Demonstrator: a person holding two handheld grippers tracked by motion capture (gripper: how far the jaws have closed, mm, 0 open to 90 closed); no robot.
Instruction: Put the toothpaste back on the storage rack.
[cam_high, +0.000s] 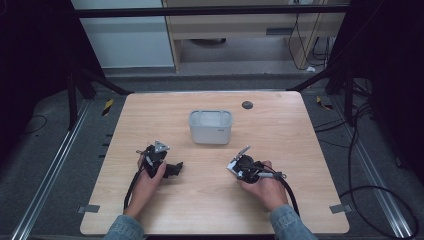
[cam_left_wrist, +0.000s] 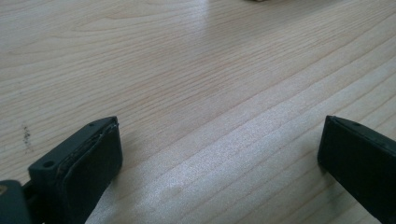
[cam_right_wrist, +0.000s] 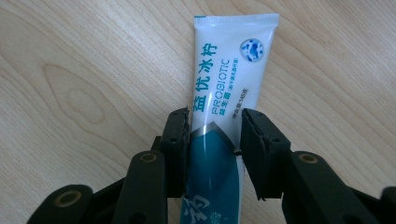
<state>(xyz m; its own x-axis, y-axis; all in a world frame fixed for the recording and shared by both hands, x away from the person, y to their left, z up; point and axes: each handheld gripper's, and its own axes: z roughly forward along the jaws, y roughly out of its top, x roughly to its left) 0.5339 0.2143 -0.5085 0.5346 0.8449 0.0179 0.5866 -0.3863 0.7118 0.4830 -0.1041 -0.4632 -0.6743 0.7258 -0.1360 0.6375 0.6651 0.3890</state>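
A white and teal toothpaste tube (cam_right_wrist: 233, 56) marked PROBIOTIC sits between the jaws of my right gripper (cam_right_wrist: 215, 114), which is shut on its teal lower half. The crimped end points away from the camera, over the wood. I cannot tell whether the tube rests on the table or hangs just above it. In the high view the right gripper (cam_high: 239, 165) is at the front right of the table, in the person's hand. My left gripper (cam_high: 176, 168) is at the front left. Its jaws stand wide open (cam_left_wrist: 219, 123) over bare wood with nothing between them.
A grey rectangular container (cam_high: 210, 135) stands open-topped in the middle of the wooden table (cam_high: 200, 205), beyond both grippers. A small black round disc (cam_high: 247, 105) lies near the far edge. Cables run across the floor to the right.
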